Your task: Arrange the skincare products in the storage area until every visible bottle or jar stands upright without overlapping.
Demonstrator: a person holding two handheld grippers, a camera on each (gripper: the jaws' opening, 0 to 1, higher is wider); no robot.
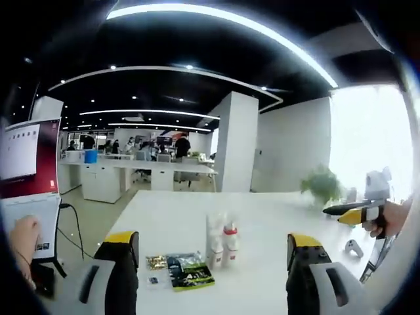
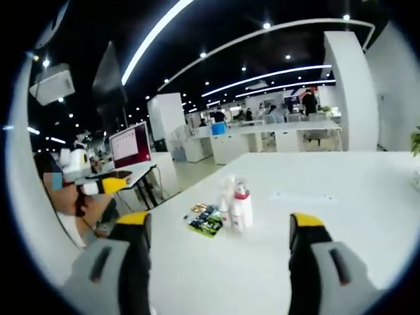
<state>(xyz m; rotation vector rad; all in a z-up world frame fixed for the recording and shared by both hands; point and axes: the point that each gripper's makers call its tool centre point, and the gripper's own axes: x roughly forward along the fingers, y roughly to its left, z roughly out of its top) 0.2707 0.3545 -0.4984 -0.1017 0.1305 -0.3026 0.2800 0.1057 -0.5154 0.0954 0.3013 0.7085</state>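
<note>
Left gripper view: white worktop [image 1: 275,216] with a small cluster of bottles [image 1: 222,244] standing upright, close together, near the middle. Among them a red-capped bottle [image 1: 230,245] and paler ones just beside it; whether touching or merely overlapping in sight, cannot tell. Flat sachets [image 1: 184,269] lying on the worktop just beside the bottles, toward the left finger. Left gripper [image 1: 213,252] held well back from the cluster, fingers [image 1: 121,246] spread wide, nothing between them. At the right edge, the right gripper [image 1: 357,213] in a hand, raised above the worktop.

Right gripper view: same bottles [image 2: 236,205] upright, the red-capped one [image 2: 242,206] nearest centre, sachets [image 2: 205,220] lying flat next to them. Right gripper [image 2: 216,239] also wide, fingers [image 2: 303,226] empty, cluster well ahead and roughly between the finger lines. Left gripper [image 2: 105,186] visible at the left, held by a person, off the worktop.

Judged progress: early. Bottles appear upright, but bunched tightly, so spacing probably remains to do; sachets untouched and flat. No storage area identifiable on the worktop. Neither gripper near contact yet; an approach needed from both before any grasp.
</note>
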